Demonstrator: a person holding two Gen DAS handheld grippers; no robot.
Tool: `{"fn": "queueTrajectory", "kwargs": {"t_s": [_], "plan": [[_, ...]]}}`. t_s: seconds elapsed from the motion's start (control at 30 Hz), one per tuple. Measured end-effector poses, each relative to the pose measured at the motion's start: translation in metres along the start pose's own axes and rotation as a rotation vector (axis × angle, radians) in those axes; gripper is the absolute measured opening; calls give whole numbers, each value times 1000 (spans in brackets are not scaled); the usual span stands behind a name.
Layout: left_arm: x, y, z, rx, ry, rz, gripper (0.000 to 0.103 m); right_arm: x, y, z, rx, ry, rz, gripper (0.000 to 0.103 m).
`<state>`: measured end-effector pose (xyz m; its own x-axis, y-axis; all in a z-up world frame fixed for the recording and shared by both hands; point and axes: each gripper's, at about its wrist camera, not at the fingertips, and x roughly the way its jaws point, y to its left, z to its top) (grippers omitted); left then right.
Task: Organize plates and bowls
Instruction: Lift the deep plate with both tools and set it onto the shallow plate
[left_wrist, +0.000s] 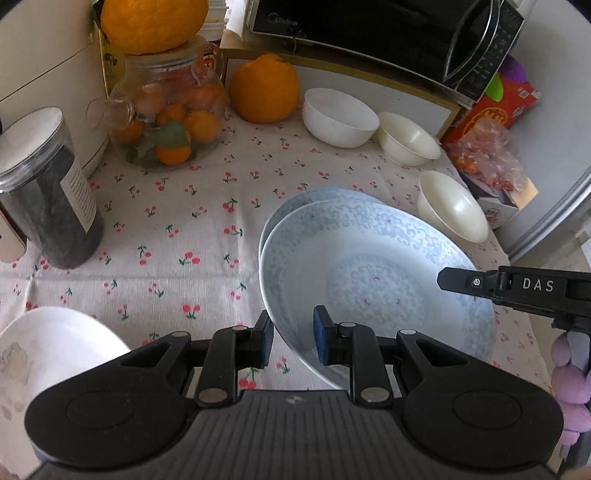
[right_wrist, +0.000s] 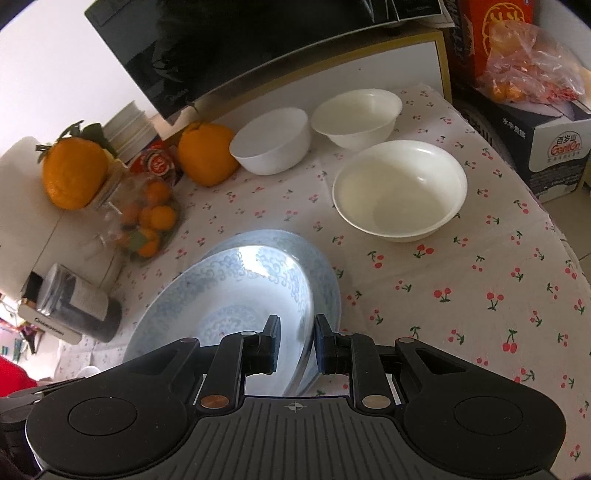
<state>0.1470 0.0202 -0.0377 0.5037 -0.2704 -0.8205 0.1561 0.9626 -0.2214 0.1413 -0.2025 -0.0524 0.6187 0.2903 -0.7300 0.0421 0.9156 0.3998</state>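
Note:
A pale blue patterned plate (left_wrist: 373, 280) is held tilted above a second like plate (left_wrist: 314, 199) on the cherry-print tablecloth. My left gripper (left_wrist: 293, 341) straddles its near-left rim, jaws narrowly apart on it. My right gripper (right_wrist: 295, 345) grips the opposite rim of the same plate (right_wrist: 236, 288); it also shows in the left wrist view (left_wrist: 458, 282). The lower plate (right_wrist: 325, 273) peeks out behind. Three white bowls stand at the back: (left_wrist: 338, 116), (left_wrist: 408, 138), (left_wrist: 452, 206); in the right wrist view they are (right_wrist: 271, 140), (right_wrist: 356, 116), (right_wrist: 400, 190).
A glass jar of small oranges (left_wrist: 170, 110) with a big orange (left_wrist: 147, 22) on top, another orange (left_wrist: 264, 88), a dark canister (left_wrist: 48, 188), a microwave (left_wrist: 388, 33), a red box and snack bag (left_wrist: 491, 147). Another white dish (left_wrist: 48, 354) lies near left.

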Motion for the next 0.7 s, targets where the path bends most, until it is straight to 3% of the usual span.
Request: {"fn": "queueTrajectory", "kwargs": {"t_s": [0.27, 0.7], "plan": [[8, -3, 4, 27, -31, 52, 21, 11, 3, 1, -1, -3, -28, 19], [19, -4, 2, 45, -42, 69, 20, 20, 10, -1, -69, -33, -92, 19]]}}
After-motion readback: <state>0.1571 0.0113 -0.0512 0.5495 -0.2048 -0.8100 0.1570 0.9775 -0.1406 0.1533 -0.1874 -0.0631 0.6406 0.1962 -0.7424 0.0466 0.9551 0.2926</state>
